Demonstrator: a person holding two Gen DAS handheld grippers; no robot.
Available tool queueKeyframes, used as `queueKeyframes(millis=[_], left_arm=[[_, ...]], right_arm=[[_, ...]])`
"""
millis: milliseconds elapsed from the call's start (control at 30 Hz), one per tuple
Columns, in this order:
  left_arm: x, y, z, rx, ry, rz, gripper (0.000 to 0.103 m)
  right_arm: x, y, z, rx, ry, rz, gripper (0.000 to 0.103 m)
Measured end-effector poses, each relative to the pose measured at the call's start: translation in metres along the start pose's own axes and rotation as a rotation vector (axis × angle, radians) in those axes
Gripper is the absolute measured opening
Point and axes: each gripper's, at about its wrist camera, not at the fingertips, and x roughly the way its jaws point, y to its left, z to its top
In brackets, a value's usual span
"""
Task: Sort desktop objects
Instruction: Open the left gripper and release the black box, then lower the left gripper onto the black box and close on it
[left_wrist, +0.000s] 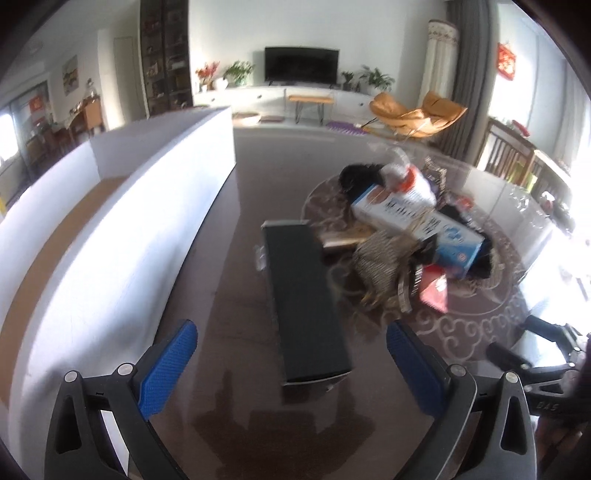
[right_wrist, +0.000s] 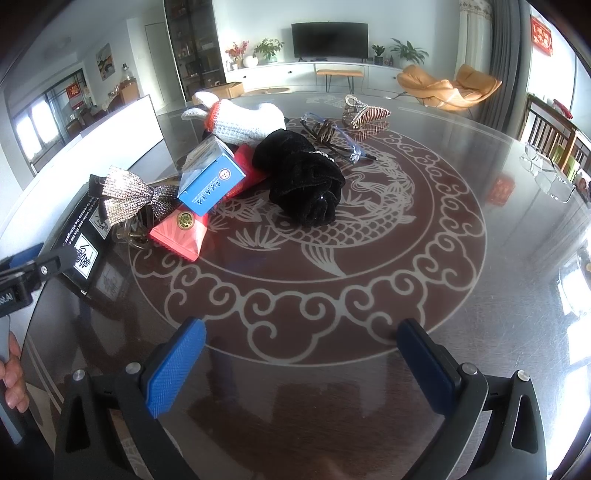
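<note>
A long black box (left_wrist: 306, 299) lies on the glass table just ahead of my left gripper (left_wrist: 291, 363), which is open and holds nothing. Beyond it is a pile: a blue-and-white carton (left_wrist: 417, 225), a glittery bow (left_wrist: 384, 266), a red packet (left_wrist: 436, 290), a white knitted glove (left_wrist: 406, 177). In the right wrist view my right gripper (right_wrist: 301, 360) is open over bare table. The pile sits ahead and left: black velvet scrunchie (right_wrist: 306, 184), blue carton (right_wrist: 212, 182), red packet (right_wrist: 179, 236), bow (right_wrist: 127, 199), glove (right_wrist: 243, 120), glasses (right_wrist: 332, 138), black box (right_wrist: 79, 240).
A large white box (left_wrist: 110, 229) with a cardboard floor stands open on the left. A striped hair clip (right_wrist: 364, 112) lies at the far side of the table. Another pair of clear glasses (right_wrist: 546, 173) rests at the right edge. A hand (right_wrist: 13, 373) shows at the far left.
</note>
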Motion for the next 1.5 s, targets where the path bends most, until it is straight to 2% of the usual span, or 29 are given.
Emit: queueKeyframes(millis=[167,300,533,800,1000,1133,1300,1500], left_arm=[[0.001,-0.017,0.008,0.059,0.000,-0.045,0.103],[-0.001,-0.022,0.007,0.062,-0.002,-0.107,0.103],[0.010,-0.036,0.007,0.075,0.006,-0.160,0.103],[0.015,-0.048,0.003,0.091,0.025,-0.256,0.103],[0.003,-0.037,0.001,0.057,0.008,-0.256,0.103],[-0.008,-0.020,0.003,0.024,-0.010,-0.226,0.103],[-0.009,-0.003,0.006,-0.017,0.005,-0.182,0.103],[-0.004,0.011,0.003,-0.067,0.027,-0.163,0.103]], right_arm=[[0.000,0.000,0.000,0.001,0.000,0.001,0.103],[0.000,0.000,0.000,0.000,0.000,0.001,0.103],[0.000,0.000,0.000,0.001,0.000,0.002,0.103],[0.000,0.000,0.000,0.001,0.000,0.001,0.103],[0.000,0.000,0.000,0.001,0.000,0.002,0.103],[0.000,0.000,0.000,0.000,0.000,0.001,0.103],[0.000,0.000,0.000,0.000,0.000,0.001,0.103],[0.000,-0.001,0.000,0.001,0.000,0.001,0.103]])
